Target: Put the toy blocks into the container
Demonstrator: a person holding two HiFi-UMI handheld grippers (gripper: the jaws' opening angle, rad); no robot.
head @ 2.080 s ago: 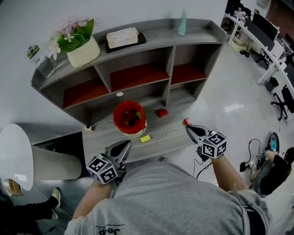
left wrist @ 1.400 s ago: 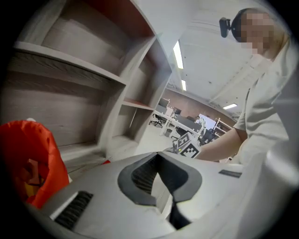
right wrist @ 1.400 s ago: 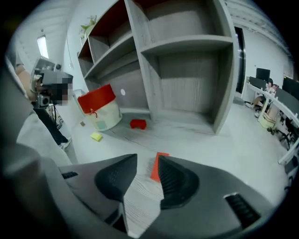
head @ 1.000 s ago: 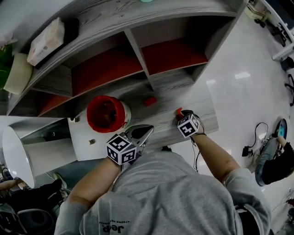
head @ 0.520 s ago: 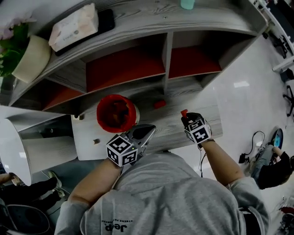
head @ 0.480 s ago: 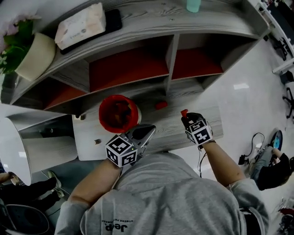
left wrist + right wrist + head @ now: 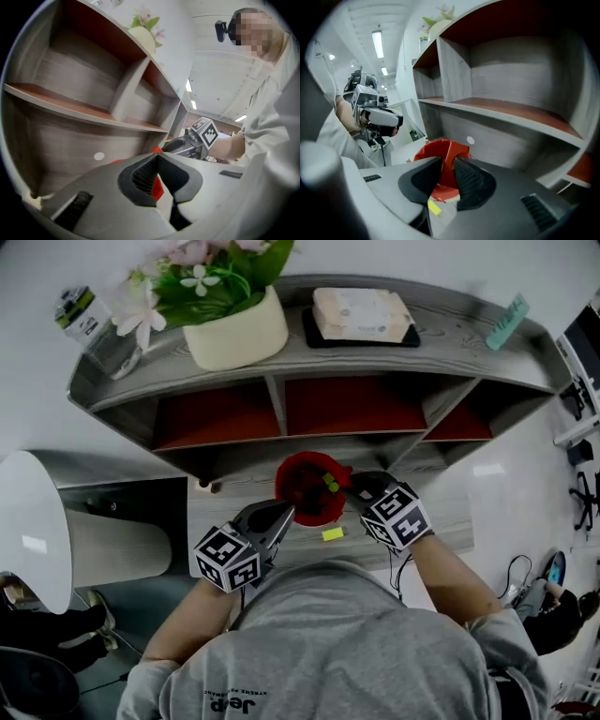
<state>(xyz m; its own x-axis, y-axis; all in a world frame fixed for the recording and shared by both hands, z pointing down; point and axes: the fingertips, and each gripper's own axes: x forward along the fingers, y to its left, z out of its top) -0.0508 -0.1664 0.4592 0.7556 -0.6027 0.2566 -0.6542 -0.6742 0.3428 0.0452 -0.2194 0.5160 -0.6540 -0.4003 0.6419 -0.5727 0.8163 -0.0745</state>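
On the table (image 7: pixel 445 512) under the shelf (image 7: pixel 441 329), as the head view has it, the red container (image 7: pixel 292 507) stands near the front edge with blocks already inside, a yellow-green block (image 7: pixel 330 482) showing near its right rim. The right gripper (image 7: pixel 352 482) reaches in from the right with its tips at that rim, and the left gripper (image 7: pixel 281 514) sits just beside the container's lower left wall. One yellow block (image 7: pixel 332 533) lies on the table just in front of the container, apart from both grippers. In the left gripper view, its jaws are closed tip to tip with nothing between them (the red glimpsed below the tips is the container behind). In the right gripper view, the jaws stand a narrow way apart, pressed on a red block (image 7: pixel 449 161) that stands upright between the pads. The container's open mouth is just beyond it, and the yellow block lies on the table lower down. The step in hand looks to be the drop of the red block. It seems to be at or just over the rim, so the next move calls for carrying it a little further over the mouth and then parting the jaws. After that, the yellow block would be left to fetch.
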